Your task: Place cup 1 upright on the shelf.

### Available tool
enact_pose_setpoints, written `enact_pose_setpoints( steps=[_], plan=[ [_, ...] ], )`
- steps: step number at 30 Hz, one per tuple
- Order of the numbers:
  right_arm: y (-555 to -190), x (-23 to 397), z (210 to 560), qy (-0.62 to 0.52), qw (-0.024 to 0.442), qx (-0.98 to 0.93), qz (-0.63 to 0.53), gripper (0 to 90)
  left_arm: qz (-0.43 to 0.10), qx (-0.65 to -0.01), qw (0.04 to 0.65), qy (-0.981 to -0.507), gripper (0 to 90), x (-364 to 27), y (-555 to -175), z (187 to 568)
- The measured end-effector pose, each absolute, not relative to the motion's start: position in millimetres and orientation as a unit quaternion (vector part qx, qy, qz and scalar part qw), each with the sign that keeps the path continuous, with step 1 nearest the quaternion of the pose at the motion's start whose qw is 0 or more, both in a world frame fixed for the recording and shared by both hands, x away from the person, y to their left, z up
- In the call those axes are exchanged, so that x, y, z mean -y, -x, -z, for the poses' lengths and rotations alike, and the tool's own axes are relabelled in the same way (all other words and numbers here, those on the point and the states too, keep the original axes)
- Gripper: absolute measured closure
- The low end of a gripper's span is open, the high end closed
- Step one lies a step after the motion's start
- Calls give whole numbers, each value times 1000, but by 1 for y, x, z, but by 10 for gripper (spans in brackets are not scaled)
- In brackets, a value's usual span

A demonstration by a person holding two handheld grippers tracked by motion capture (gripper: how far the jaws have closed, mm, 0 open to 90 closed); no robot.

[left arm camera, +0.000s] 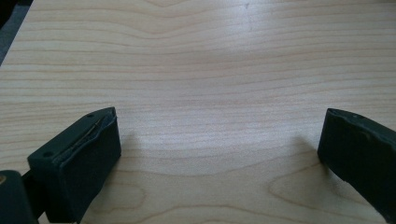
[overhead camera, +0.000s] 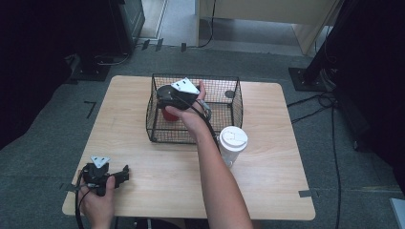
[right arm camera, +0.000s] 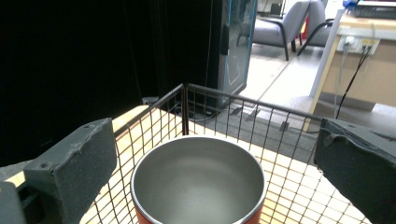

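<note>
Sitting upright on the floor of the wire basket (overhead camera: 236, 102) is the red cup (overhead camera: 168, 114), steel-lined inside and empty as far as the right gripper view (right arm camera: 198, 179) shows. It's tucked toward the basket's left front area, near a corner post, with mesh walls close on two sides. That spot makes sense: the basket corrals it so it can't tip or roll off the table (overhead camera: 143, 181).

Right gripper (overhead camera: 173, 98) hangs just above the cup, jaws spread wide with one on each side of the rim and neither pad touching it. So nothing is pinched. My read is the cup has been set down in there and the hand is clearing out, though a fresh grab would look much the same from these shots. Jaws straddling the rim like that means a straight lift is the safe way out; drifting sideways could clip the cup or snag the mesh.

Outside the basket, just off its near right corner, stands a white paper cup with a lid (overhead camera: 232, 143), right beside the person's forearm. Probably next in line, and worth watching that the arm doesn't bump it.

Left gripper (overhead camera: 112, 177) is parked way over at the table's near left edge, well apart from everything. Its jaws are spread too, with bare wood between them (left arm camera: 219, 140). Looks like it's just waiting its turn.
</note>
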State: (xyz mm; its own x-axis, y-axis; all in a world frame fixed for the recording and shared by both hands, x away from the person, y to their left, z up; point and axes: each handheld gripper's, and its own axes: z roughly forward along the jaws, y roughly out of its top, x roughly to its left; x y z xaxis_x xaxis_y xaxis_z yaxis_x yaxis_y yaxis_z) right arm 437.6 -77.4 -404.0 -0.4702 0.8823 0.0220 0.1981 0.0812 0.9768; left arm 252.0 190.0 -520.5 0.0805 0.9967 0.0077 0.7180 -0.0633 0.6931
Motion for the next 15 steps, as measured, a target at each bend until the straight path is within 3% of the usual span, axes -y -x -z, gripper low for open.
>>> enact_pose_setpoints(
  steps=[15],
  plan=[
    [-409,78,392,-398,339,-659,-541,0,-257,-627,272,-683,1,-190,-253,520]
  ],
)
